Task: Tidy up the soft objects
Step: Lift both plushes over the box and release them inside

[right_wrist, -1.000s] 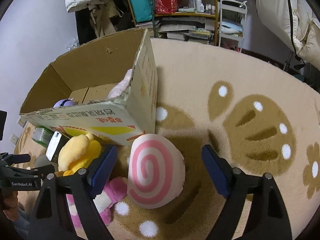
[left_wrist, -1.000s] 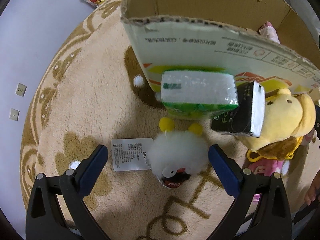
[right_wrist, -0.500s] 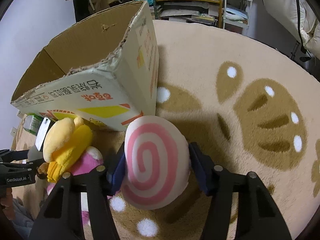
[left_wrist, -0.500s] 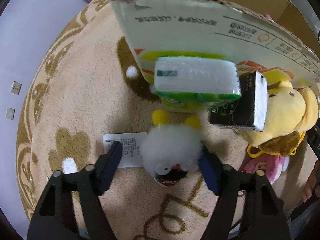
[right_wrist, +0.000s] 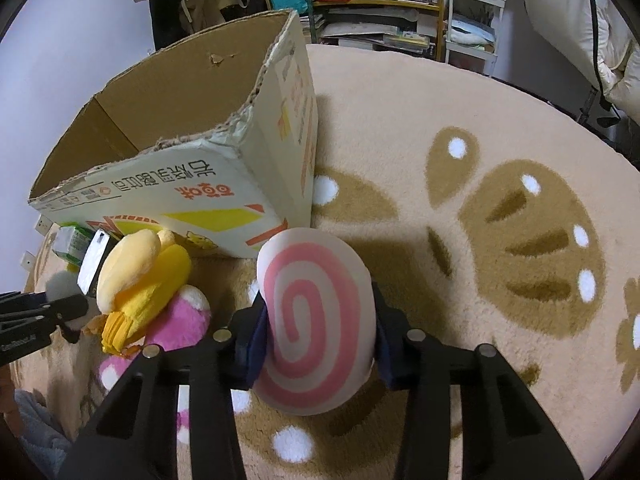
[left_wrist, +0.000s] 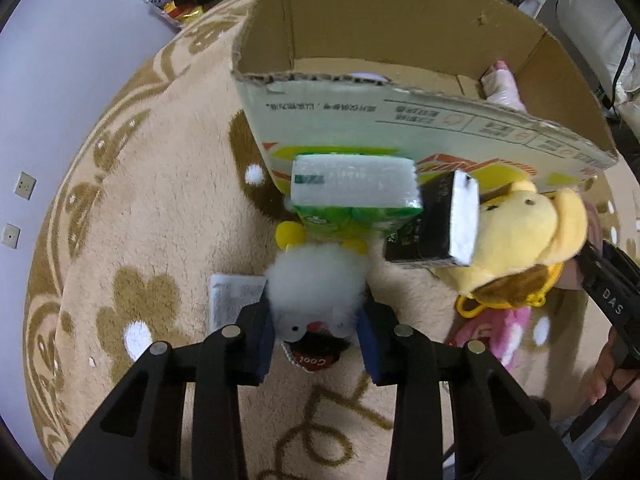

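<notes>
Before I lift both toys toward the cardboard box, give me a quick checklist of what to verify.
1. Left gripper shut on the white fluffy toy: ok, pads press both sides.
2. Right gripper shut on the pink swirl cushion: ok.
3. Cardboard box open at the top: ok.
4. Room inside the box: cannot tell, the floor is mostly hidden; a pale pink item shows inside.
5. Left lift path: not ok, the green tissue pack sits against the toy's far side.
6. White tag free of the pads: cannot tell.
</notes>
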Action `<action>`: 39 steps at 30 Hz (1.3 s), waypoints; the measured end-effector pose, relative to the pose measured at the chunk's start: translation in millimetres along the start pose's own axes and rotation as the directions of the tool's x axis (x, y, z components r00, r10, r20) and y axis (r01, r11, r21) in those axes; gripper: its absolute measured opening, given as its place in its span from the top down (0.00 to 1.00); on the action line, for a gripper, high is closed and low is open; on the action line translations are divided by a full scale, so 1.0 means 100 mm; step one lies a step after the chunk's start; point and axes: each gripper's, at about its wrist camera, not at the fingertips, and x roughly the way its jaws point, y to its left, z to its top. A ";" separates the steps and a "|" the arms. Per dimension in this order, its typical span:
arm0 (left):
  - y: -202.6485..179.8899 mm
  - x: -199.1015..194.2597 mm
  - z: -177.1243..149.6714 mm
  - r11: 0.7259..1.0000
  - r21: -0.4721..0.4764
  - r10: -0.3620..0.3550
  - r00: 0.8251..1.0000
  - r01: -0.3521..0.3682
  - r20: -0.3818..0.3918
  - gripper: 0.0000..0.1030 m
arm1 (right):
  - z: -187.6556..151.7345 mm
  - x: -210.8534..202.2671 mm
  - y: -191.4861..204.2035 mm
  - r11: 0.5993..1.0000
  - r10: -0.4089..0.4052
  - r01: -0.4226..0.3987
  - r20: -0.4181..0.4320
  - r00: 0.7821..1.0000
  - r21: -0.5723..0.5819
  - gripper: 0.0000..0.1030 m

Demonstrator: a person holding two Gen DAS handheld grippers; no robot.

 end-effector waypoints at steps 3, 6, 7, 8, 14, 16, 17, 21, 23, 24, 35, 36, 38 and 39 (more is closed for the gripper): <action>0.03 -0.10 -0.05 1.000 0.000 0.008 1.000 -0.008 0.018 0.67 | -0.01 -0.07 -0.04 1.000 -0.001 0.000 0.013 1.000 0.017 0.55; 0.02 -0.26 -0.10 1.000 -0.012 0.013 0.998 -0.012 0.054 0.67 | -0.01 -0.19 -0.05 1.000 0.007 -0.008 0.040 0.999 0.025 0.56; 0.02 -0.35 -0.11 1.000 -0.020 0.013 0.997 -0.012 0.076 0.67 | 0.00 -0.24 -0.07 1.000 0.011 -0.012 0.051 0.999 0.024 0.56; 0.05 -0.41 -0.13 1.000 -0.023 0.012 0.996 -0.010 0.093 0.67 | 0.00 -0.31 -0.06 1.000 0.015 -0.017 0.067 0.998 0.021 0.56; 0.06 -0.81 -0.17 0.999 -0.039 -0.002 0.972 0.011 0.235 0.67 | 0.02 -0.70 0.05 0.999 0.036 -0.035 0.167 0.985 -0.010 0.57; 0.07 -0.91 -0.17 0.999 -0.038 0.000 0.960 0.011 0.282 0.67 | 0.03 -0.86 0.09 0.999 0.048 -0.043 0.210 0.976 -0.026 0.57; 0.06 -0.96 -0.17 0.999 -0.038 0.004 0.953 0.008 0.304 0.67 | 0.04 -0.92 0.10 0.998 0.052 -0.046 0.229 0.972 -0.033 0.57; 0.02 -1.22 -0.15 0.999 -0.028 0.030 0.906 -0.020 0.423 0.67 | 0.07 -1.12 0.17 0.996 0.075 -0.060 0.295 0.952 -0.059 0.57; 0.02 -1.31 -0.13 0.999 -0.025 0.037 0.881 -0.029 0.471 0.67 | 0.11 -1.20 0.19 0.995 0.085 -0.065 0.326 0.942 -0.072 0.57; 0.01 -1.35 -0.12 0.999 -0.024 0.036 0.870 -0.028 0.491 0.67 | 0.13 -1.22 0.21 0.995 0.088 -0.067 0.335 0.938 -0.076 0.57; -0.10 -1.75 0.29 0.999 0.006 0.029 0.782 -0.042 0.622 0.67 | 0.38 -1.37 0.32 0.990 0.124 -0.083 0.402 0.907 -0.117 0.57; -0.10 -1.77 0.32 0.999 0.006 0.028 0.780 -0.040 0.626 0.67 | 0.43 -1.36 0.34 0.989 0.127 -0.083 0.404 0.906 -0.124 0.57; -0.10 -1.80 0.39 1.000 0.004 0.019 0.775 -0.027 0.632 0.67 | 0.47 -1.35 0.36 0.988 0.129 -0.083 0.410 0.903 -0.128 0.57; -0.09 -1.81 0.43 1.000 0.003 0.015 0.772 -0.021 0.635 0.67 | 0.51 -1.33 0.35 0.988 0.132 -0.084 0.411 0.902 -0.131 0.57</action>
